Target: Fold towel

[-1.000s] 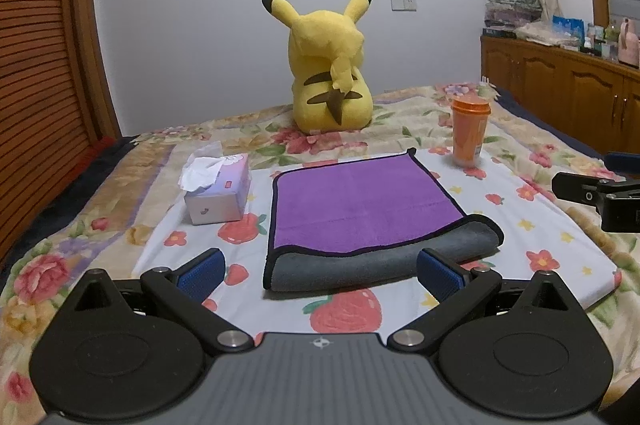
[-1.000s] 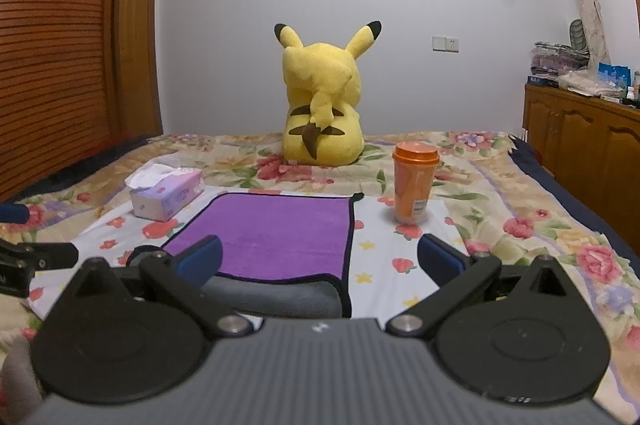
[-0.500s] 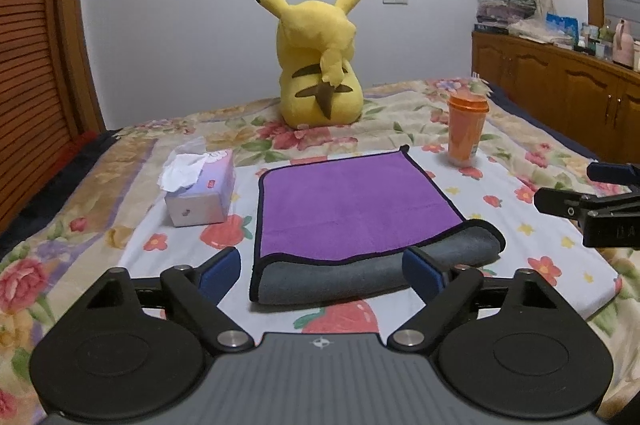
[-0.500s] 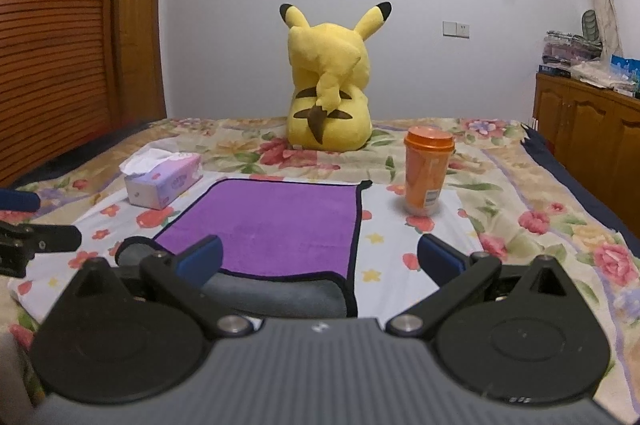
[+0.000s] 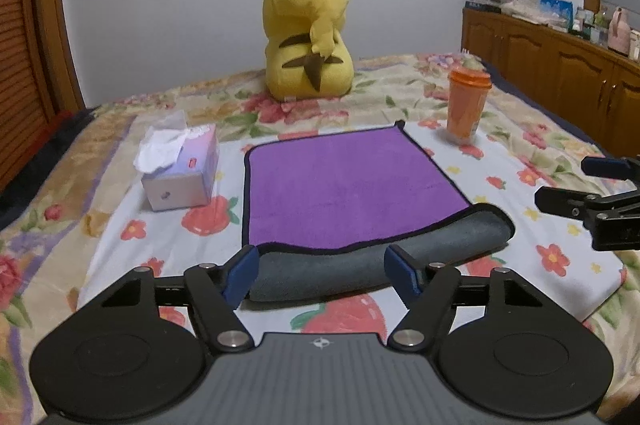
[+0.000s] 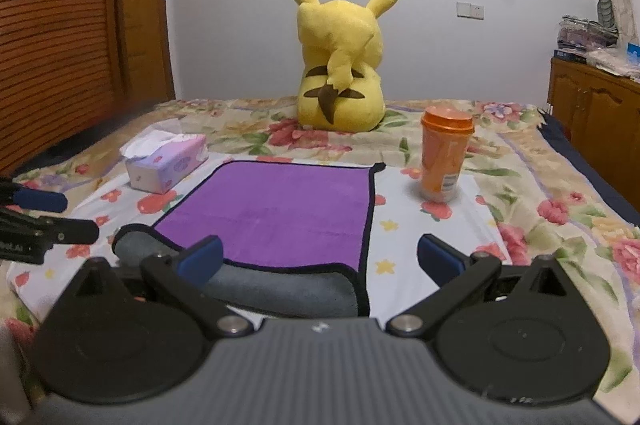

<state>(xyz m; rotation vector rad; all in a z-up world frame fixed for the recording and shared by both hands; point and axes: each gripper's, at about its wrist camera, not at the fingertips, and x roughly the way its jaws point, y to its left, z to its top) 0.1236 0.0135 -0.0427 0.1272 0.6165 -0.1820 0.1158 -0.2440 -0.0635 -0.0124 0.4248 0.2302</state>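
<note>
Both cameras nearer towel (image 5: 352, 185); floral bedspread (image 5: 400, 93), white wall behind.

Soft, even indoor light is filling both views, a bit dim with a cool cast; the source is sitting out of view. Shadows are staying faint: a soft one is showing under the cup (image 6: 446, 157) and along the towel (image 5: 352, 185) fold. The wall (image 5: 180, 5) is showing no glare. Fisheye is bending the door (image 6: 60, 25) and cabinet (image 5: 560, 65) at the edges. Corners are vignetting dark. Focus is holding sharp mid-frame.
</note>
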